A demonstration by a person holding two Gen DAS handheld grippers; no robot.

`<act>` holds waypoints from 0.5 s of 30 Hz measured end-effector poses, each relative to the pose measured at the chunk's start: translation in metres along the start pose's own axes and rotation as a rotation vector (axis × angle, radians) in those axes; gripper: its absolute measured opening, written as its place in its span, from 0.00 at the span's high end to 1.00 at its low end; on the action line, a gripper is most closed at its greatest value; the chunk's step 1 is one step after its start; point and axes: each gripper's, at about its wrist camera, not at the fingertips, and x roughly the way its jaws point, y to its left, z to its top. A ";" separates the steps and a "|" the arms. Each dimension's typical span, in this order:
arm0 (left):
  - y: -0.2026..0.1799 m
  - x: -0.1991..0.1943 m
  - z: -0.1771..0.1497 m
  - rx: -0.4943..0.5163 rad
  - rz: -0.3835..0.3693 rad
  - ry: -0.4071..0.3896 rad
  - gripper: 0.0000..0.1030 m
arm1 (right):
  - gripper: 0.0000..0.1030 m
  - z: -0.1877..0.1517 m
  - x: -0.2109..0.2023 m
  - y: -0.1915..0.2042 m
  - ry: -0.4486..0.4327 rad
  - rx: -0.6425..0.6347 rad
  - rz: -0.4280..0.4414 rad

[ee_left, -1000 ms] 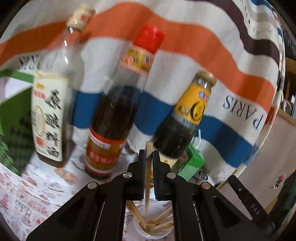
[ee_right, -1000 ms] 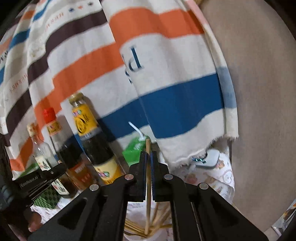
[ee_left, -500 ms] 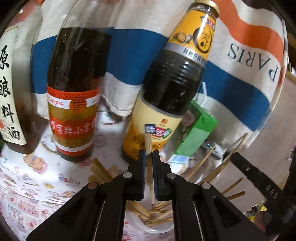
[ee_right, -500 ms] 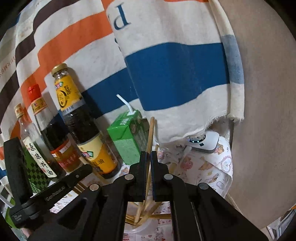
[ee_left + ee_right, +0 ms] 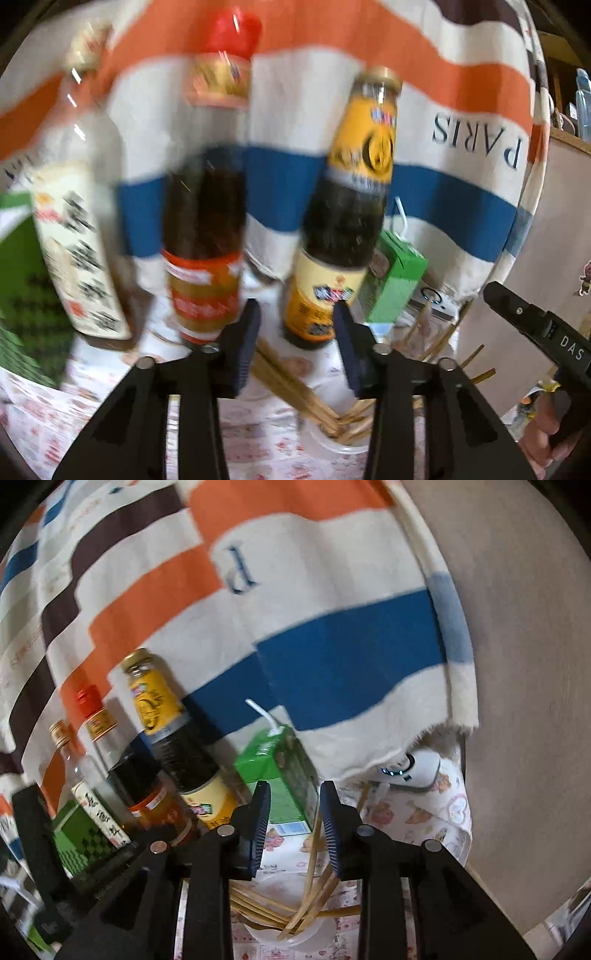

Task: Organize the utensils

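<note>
Left wrist view: left hand-held gripper jaws opening, nothing between them; chopsticks lean in the clear cup below. Risk: nudging the dark sauce bottle.

Right wrist view: right hand-held gripper jaws opening, a loose chopstick between them, unpinched. It could catch and tip the cup.

Three bottles stand in a row before the hanging cloth; carton to their right. Chopsticks stand in a cup nearer the camera.

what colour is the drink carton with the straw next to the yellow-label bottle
Green, with a white straw. The drink carton shows best in the right wrist view.
</note>
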 end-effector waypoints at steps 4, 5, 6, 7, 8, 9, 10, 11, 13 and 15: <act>0.009 -0.027 0.004 0.014 0.074 -0.054 0.47 | 0.71 0.000 -0.005 0.014 -0.005 -0.031 0.039; 0.014 -0.033 0.004 0.008 0.104 -0.068 0.47 | 0.71 0.000 -0.005 0.018 -0.004 -0.037 0.045; 0.019 -0.038 0.004 0.005 0.112 -0.080 0.47 | 0.71 0.000 -0.005 0.023 -0.003 -0.048 0.050; 0.023 -0.043 0.003 0.007 0.114 -0.091 0.46 | 0.71 -0.001 -0.005 0.027 -0.003 -0.060 0.053; 0.025 -0.050 0.005 0.010 0.122 -0.100 0.45 | 0.71 -0.002 -0.005 0.031 -0.002 -0.074 0.054; 0.033 -0.058 0.003 0.009 0.133 -0.111 0.43 | 0.71 -0.003 -0.005 0.036 -0.002 -0.086 0.054; 0.036 -0.066 0.002 0.008 0.140 -0.125 0.39 | 0.71 -0.004 -0.006 0.039 -0.003 -0.093 0.056; 0.040 -0.074 0.001 0.008 0.142 -0.136 0.36 | 0.71 -0.005 -0.007 0.043 -0.003 -0.101 0.063; 0.043 -0.087 -0.002 0.018 0.150 -0.161 0.29 | 0.69 -0.007 -0.007 0.049 -0.001 -0.115 0.079; 0.045 -0.097 -0.006 0.042 0.163 -0.189 0.26 | 0.66 -0.008 -0.006 0.053 0.023 -0.110 0.120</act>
